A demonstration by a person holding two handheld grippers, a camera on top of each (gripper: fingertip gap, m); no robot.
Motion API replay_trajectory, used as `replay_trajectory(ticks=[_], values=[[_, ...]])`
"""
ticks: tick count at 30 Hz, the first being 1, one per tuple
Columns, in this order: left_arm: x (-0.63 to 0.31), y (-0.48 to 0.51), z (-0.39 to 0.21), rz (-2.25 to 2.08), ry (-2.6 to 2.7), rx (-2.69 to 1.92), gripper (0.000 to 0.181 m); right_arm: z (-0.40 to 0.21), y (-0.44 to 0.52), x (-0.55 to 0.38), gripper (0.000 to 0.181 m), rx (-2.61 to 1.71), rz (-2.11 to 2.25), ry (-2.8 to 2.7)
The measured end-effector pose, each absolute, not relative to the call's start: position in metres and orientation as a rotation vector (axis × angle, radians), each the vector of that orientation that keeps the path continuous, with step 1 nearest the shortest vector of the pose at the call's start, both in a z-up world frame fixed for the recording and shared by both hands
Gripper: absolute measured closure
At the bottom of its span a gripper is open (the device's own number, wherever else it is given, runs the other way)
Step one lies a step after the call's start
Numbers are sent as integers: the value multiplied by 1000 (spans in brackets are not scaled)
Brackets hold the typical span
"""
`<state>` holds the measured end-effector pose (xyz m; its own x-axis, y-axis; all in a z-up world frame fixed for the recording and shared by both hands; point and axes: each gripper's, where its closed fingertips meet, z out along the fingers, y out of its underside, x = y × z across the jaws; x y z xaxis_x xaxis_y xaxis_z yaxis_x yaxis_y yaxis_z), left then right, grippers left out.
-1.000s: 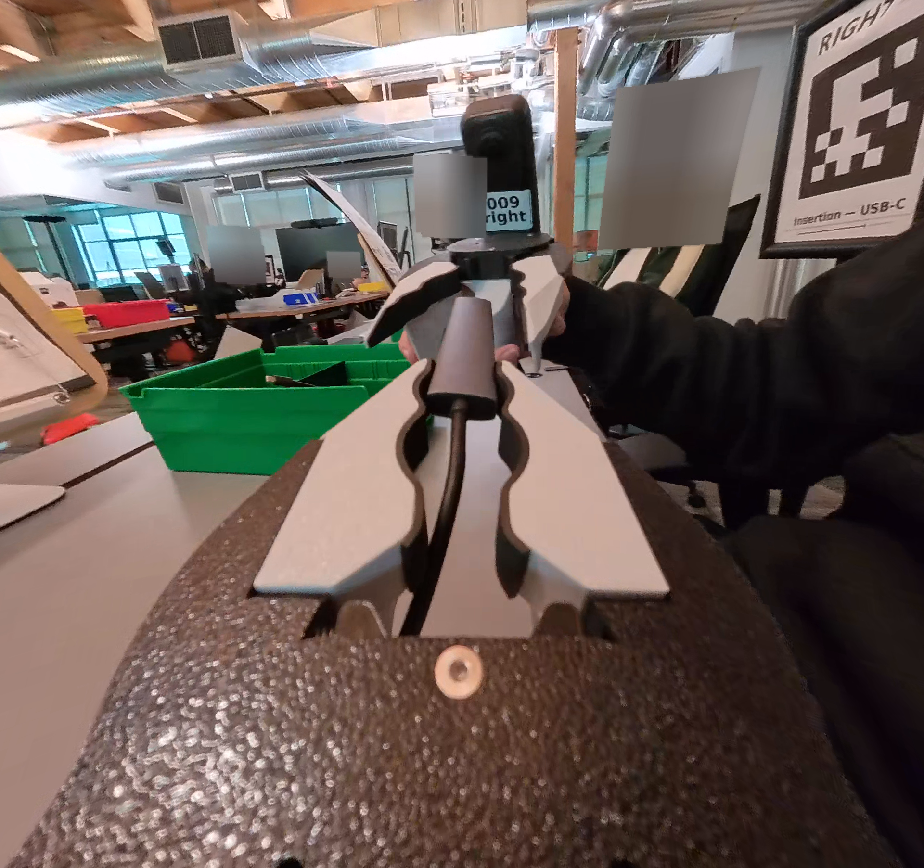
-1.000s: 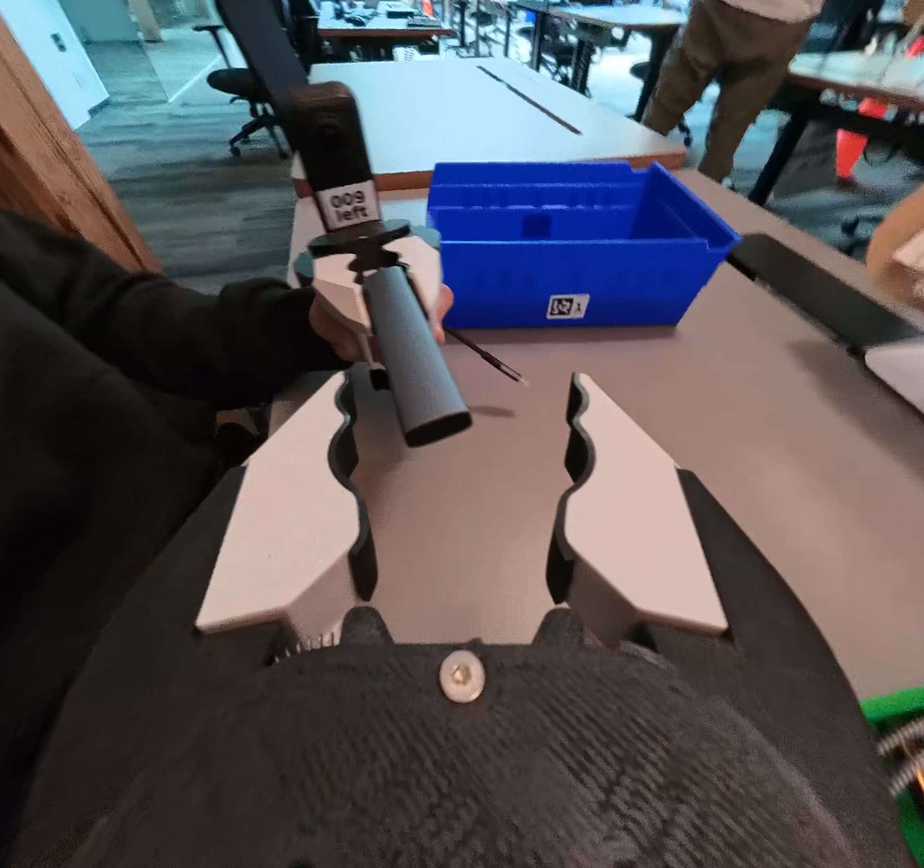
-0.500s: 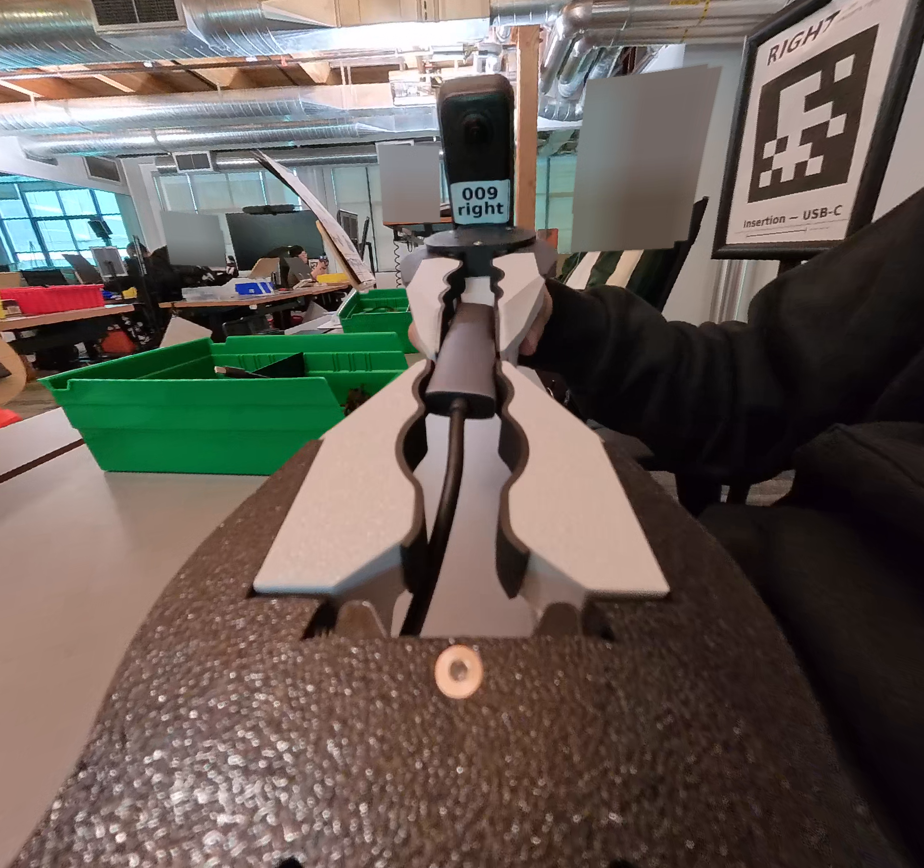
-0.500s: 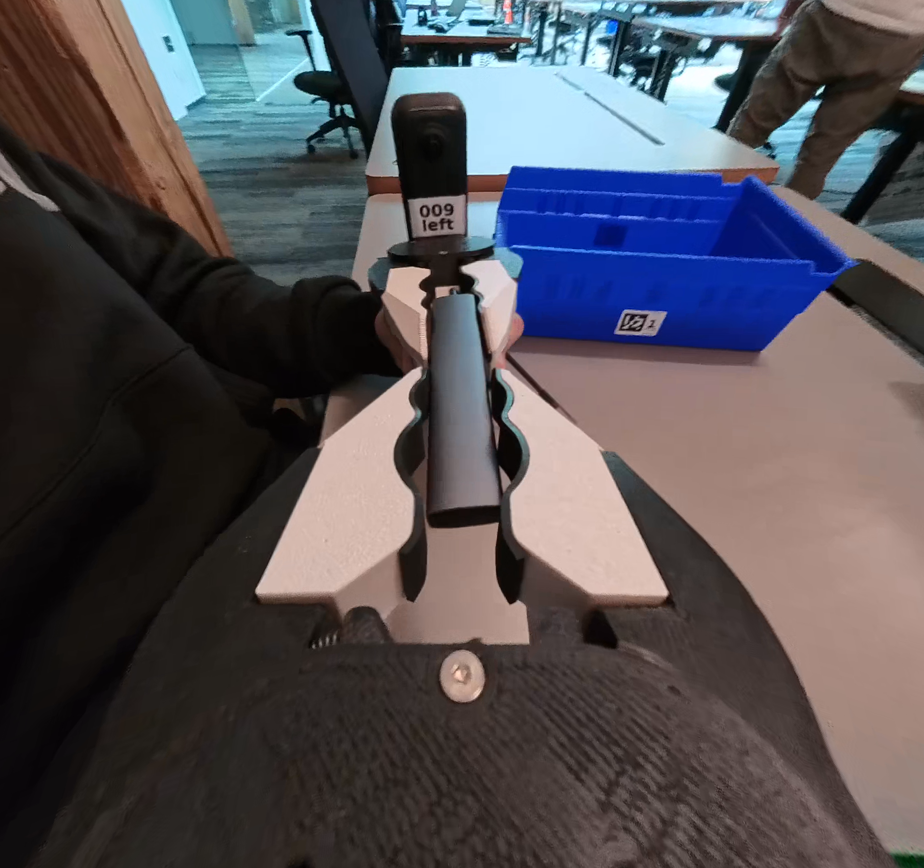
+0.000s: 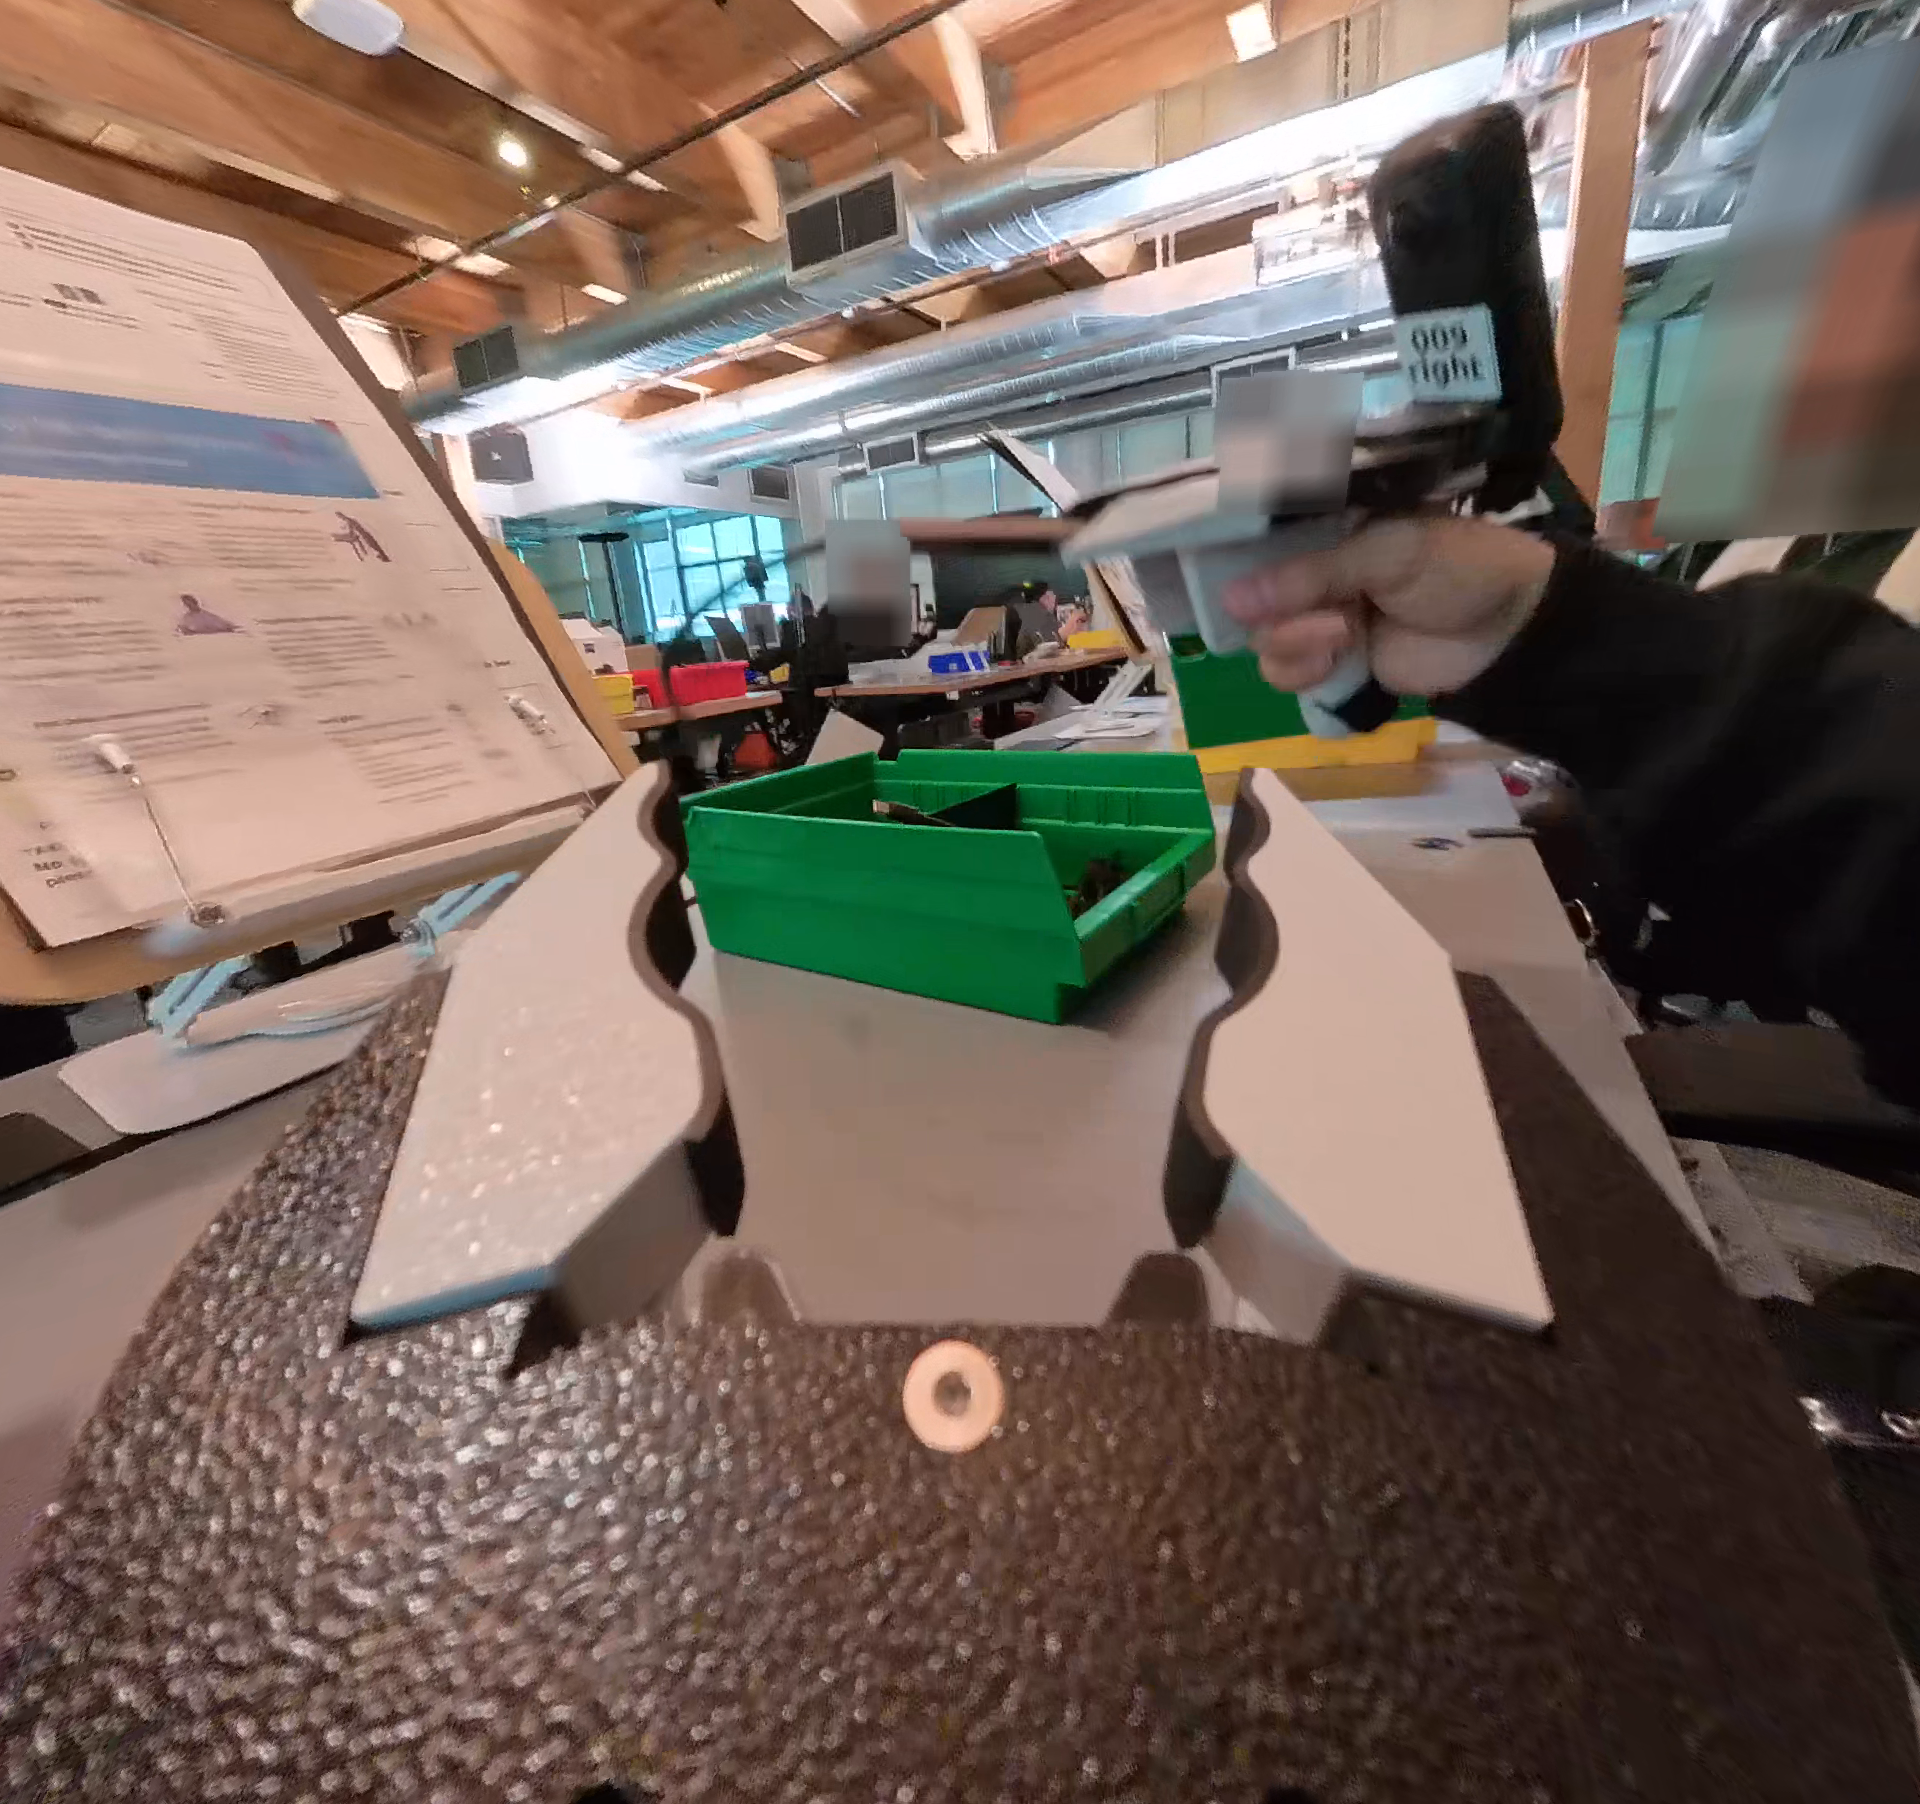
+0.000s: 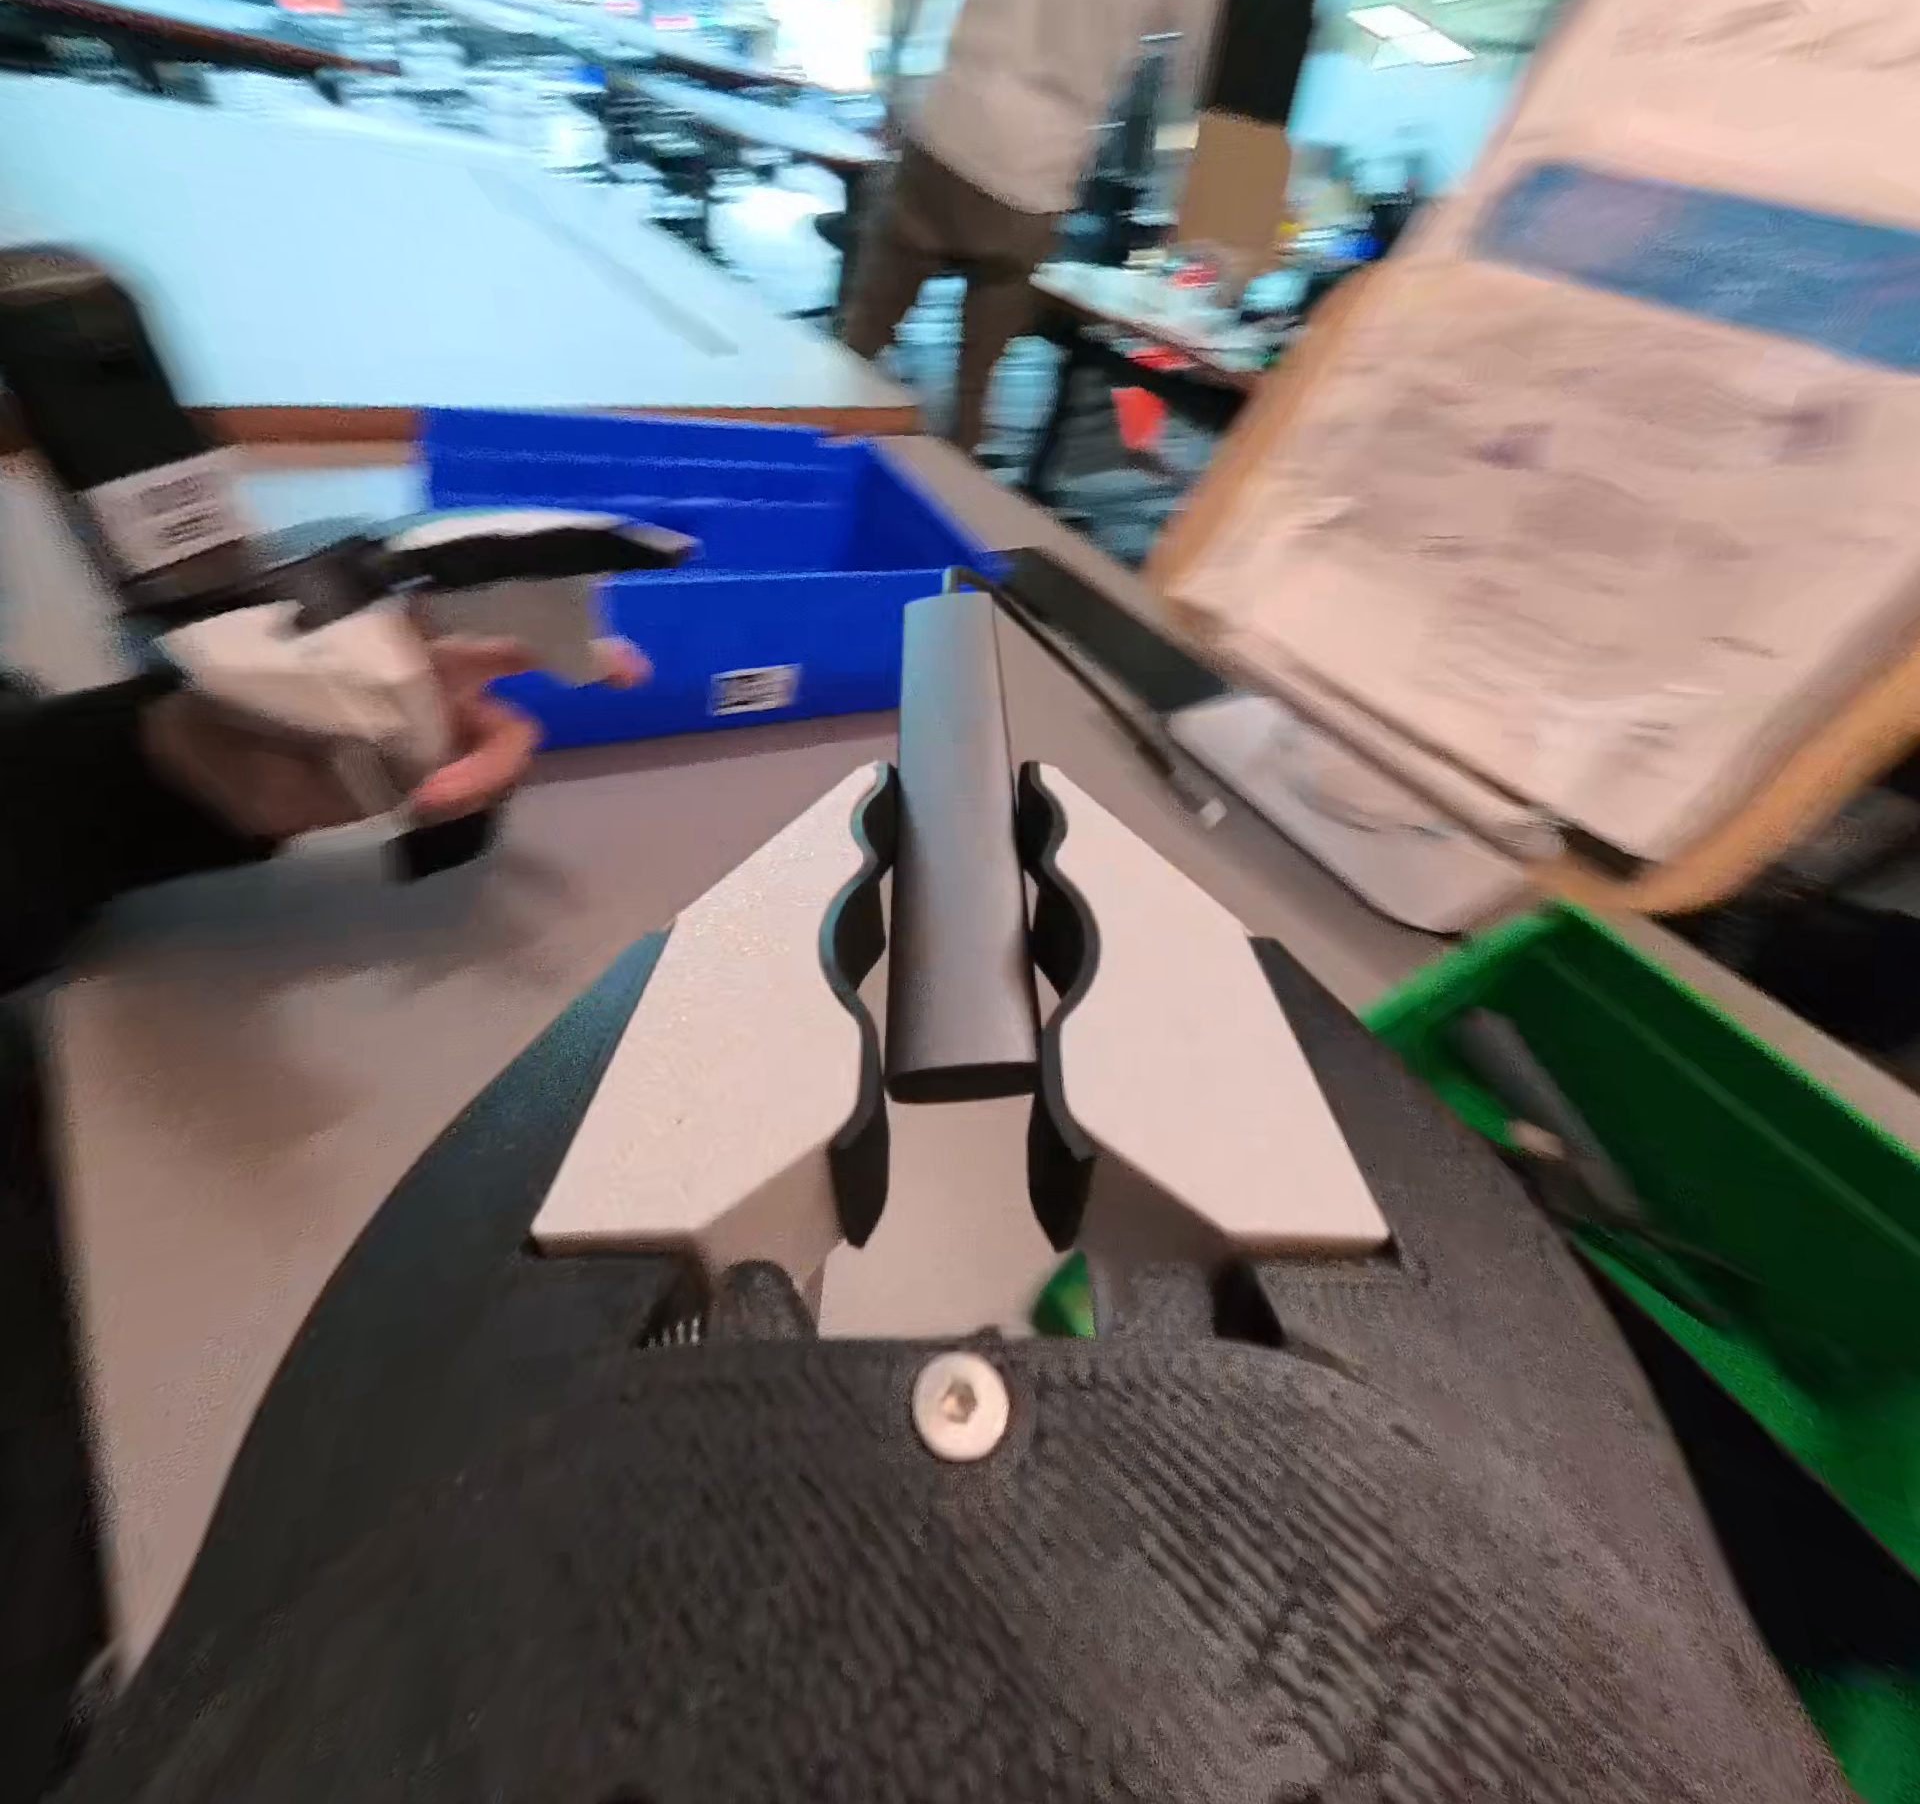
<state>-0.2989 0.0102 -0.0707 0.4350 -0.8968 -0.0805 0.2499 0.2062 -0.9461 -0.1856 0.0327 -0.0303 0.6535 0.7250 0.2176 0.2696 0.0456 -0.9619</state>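
Note:
My right gripper (image 6: 956, 778) is shut on a dark grey bar-shaped adapter (image 6: 961, 881), with both pads pressed on its sides. It sticks out forward above the grey table (image 6: 312, 1027). A thin black cable (image 6: 1091, 694) hangs from its far end down to a small plug (image 6: 1205, 809). My left gripper (image 5: 951, 798) is open and empty above the table (image 5: 935, 1131), facing a green bin (image 5: 914, 902). The right gripper also shows blurred at upper right in the left wrist view (image 5: 1143, 518). The left gripper shows at left in the right wrist view (image 6: 540, 549).
A blue bin (image 6: 727, 549) stands behind the left gripper. The green bin (image 6: 1662, 1079) lies at lower right. A tilted document stand (image 5: 208, 559) is at left, and at right in the right wrist view (image 6: 1610, 507). A yellow bin (image 5: 1330, 746) is farther back. A person (image 6: 997, 92) stands beyond the table. Spacing between my two grippers at the tips: around 12 centimeters.
The right gripper closed on the adapter while the left still held it. The left then opened and let go, and the two grippers swung apart; the adapter stays with the right.

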Motion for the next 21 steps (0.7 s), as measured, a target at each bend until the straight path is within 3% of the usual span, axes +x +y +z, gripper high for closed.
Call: replay_trajectory(ticks=[6, 13, 21], values=[[-284, 11, -91, -976, 780, -1135, 81, -3, 92, -69, 159, -1720, -223, -606], [-280, 13, -101, -1004, 795, -1183, 88, -47, 156, -3, 159, -2001, -679, -792], [-279, 16, -109, -1028, 806, -1224, 93, -92, 220, 23, 159, -2251, -912, -859]])
